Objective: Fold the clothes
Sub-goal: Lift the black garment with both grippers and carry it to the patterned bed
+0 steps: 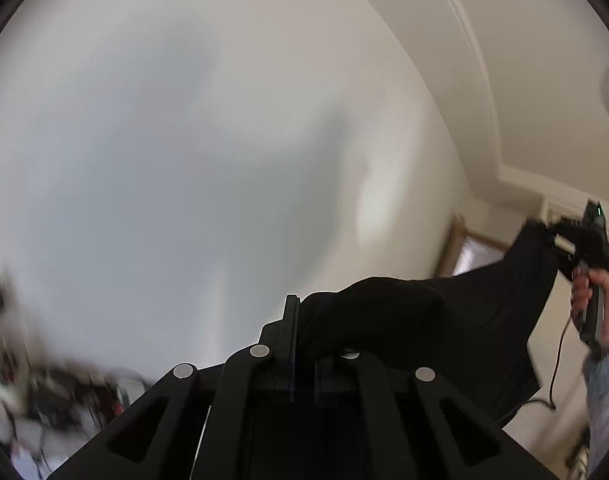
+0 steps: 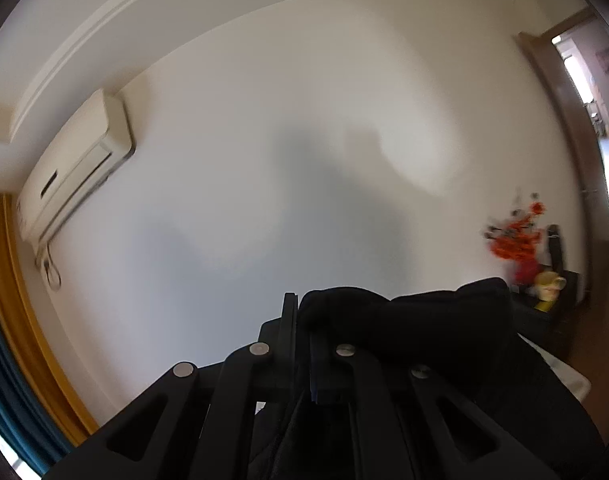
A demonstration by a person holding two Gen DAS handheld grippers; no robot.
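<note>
Black cloth fills the pinch of your left gripper (image 1: 294,320) — its fingers are pressed together on an edge of the dark garment (image 1: 444,320), which bunches just past the tips and stretches away to the right. At the far end of that stretch, seen from the left wrist, your right hand (image 1: 596,304) grips the handle of the right gripper (image 1: 544,236), which holds the other end of the same garment up in the air, with a thin cable (image 1: 556,360) trailing below it. From the right wrist view, that gripper's fingers are likewise clamped together on the black fabric, which mounds over the right finger and hangs down beneath the frame. Beyond both, you face a plain white wall (image 2: 304,120) — an air conditioner (image 2: 72,164) mounted high on the left, orange flowers (image 2: 516,236) and a small yellow figure (image 2: 548,284) near a doorway (image 2: 584,120) on the right.
</note>
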